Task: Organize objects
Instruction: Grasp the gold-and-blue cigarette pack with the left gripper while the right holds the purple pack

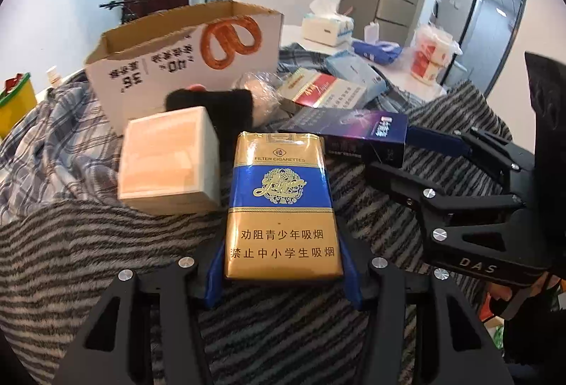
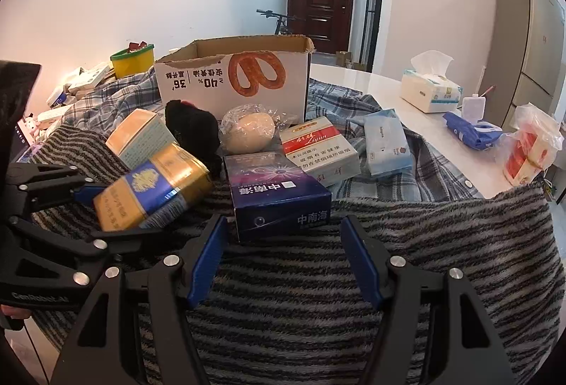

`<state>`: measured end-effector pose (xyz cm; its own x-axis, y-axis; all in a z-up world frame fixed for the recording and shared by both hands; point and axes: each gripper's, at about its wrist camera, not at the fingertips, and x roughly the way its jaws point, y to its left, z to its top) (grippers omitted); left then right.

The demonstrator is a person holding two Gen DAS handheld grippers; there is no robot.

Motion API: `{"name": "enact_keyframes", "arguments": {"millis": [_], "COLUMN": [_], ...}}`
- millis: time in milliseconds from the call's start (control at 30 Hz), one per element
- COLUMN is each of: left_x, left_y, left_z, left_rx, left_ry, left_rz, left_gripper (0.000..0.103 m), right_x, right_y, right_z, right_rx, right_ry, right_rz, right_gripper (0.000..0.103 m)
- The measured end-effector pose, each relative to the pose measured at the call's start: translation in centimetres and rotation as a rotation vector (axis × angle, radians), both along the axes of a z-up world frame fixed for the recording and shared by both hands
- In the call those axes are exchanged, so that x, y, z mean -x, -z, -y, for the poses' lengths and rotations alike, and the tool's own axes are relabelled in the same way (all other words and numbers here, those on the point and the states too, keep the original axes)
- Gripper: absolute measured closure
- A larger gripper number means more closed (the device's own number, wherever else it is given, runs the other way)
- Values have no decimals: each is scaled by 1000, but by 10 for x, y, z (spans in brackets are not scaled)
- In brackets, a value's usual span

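Observation:
My left gripper (image 1: 283, 275) is shut on a gold and blue cigarette pack (image 1: 281, 204), held just above the striped blanket; it also shows in the right wrist view (image 2: 152, 185). My right gripper (image 2: 283, 243) is open with its blue pads either side of a dark purple box (image 2: 276, 194), just in front of it. That box also shows in the left wrist view (image 1: 353, 134), with my right gripper (image 1: 392, 151) around its end. An open cardboard box (image 2: 233, 77) stands behind.
A beige box (image 2: 141, 137), a black furry item (image 2: 191, 127), a wrapped bun (image 2: 247, 130), a red and white pack (image 2: 318, 148) and a light blue tissue pack (image 2: 387, 141) lie on the cloths. A tissue box (image 2: 429, 91) and a yellow tub (image 2: 132, 61) stand farther off.

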<state>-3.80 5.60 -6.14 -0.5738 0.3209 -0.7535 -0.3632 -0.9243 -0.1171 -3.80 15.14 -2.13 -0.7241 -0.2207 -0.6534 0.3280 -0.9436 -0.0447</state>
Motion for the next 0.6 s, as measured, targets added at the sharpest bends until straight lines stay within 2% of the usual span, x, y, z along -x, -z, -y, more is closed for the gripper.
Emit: {"name": "enact_keyframes", "arguments": {"millis": [233, 300, 600], "left_x": [-17, -22, -39], "left_y": [-13, -17, -34], "left_z": [19, 23, 36], "left_rx": [-11, -7, -19], "left_ry": [-114, -142, -208], "left_rz": [-76, -106, -198], "left_gripper": [48, 48, 48], "right_x": [0, -1, -9], "right_y": [0, 0, -16], "right_z": [0, -1, -6], "right_rx": [2, 6, 81], "right_ry": [10, 7, -6], "right_rz": [-4, -7, -47], "right_gripper": [38, 50, 52]}}
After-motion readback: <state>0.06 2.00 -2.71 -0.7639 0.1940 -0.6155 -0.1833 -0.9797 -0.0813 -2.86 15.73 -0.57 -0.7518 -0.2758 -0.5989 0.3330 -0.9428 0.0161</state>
